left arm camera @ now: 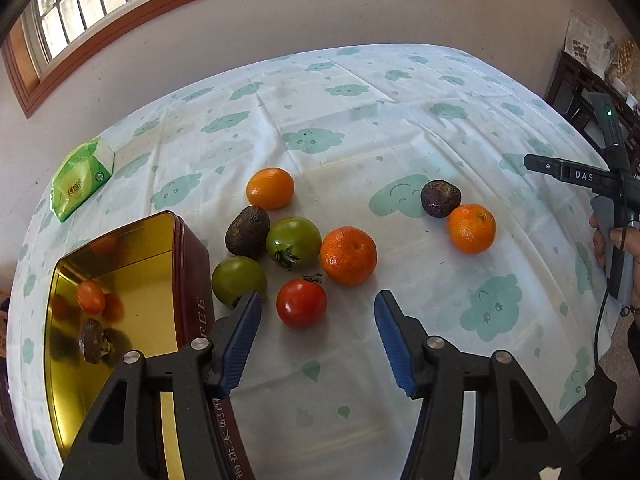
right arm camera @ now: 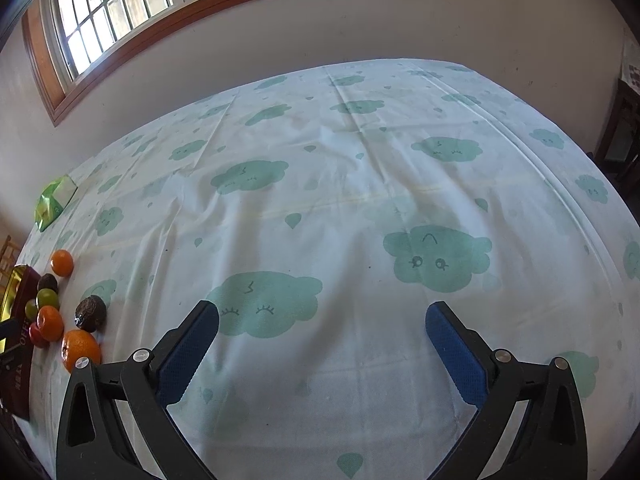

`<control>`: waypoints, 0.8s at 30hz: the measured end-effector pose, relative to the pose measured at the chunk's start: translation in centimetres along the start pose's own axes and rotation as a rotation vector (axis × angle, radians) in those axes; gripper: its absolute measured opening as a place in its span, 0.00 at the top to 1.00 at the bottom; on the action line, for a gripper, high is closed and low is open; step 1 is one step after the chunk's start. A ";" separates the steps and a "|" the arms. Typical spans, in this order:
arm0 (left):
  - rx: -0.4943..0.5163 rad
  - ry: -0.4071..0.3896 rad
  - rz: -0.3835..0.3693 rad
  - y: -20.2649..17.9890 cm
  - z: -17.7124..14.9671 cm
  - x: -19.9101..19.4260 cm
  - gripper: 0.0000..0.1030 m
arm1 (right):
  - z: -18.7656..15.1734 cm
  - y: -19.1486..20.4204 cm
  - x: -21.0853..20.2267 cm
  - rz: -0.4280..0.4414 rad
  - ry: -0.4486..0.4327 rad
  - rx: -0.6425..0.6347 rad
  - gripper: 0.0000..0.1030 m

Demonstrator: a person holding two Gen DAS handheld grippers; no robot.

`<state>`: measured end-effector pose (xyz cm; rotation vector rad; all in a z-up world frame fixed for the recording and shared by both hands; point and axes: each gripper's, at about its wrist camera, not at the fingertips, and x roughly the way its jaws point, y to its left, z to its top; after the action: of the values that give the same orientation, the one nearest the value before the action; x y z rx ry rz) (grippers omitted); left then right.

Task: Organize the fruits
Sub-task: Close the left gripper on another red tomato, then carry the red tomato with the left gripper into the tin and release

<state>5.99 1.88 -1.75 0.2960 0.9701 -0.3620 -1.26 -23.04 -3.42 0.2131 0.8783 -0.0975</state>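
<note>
Fruits (left arm camera: 348, 255) on the tablecloth (left arm camera: 360, 120), right of the tin (left arm camera: 192, 280); packet (left arm camera: 80, 178) behind.

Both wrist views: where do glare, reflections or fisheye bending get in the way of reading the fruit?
Left wrist view: the gold tin mirrors the small orange and dark fruit inside it, faking extra fruit; the table edge bows; the fruit on the cloth is sharp. Right wrist view: the window blows out, and the fruit sits small and squeezed at the left rim, as with the near orange.
</note>
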 end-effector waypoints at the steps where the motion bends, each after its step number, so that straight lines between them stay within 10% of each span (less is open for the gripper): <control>1: 0.015 0.010 0.003 -0.1 0.1 0.4 0.49 | 0.0 0.0 0.0 0.000 0.000 -0.001 0.00; 11: 0.000 0.125 -0.042 0.2 0.4 3.7 0.75 | 0.0 0.0 0.1 -0.009 0.004 -0.007 0.00; 24: -0.224 0.040 -0.054 -2.0 -2.6 0.5 0.75 | 0.1 1.4 1.2 -0.133 0.051 -0.086 0.00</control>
<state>3.44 1.04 -3.76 0.0735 1.0491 -0.2938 -0.16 -21.65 -4.05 0.0770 0.9450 -0.1779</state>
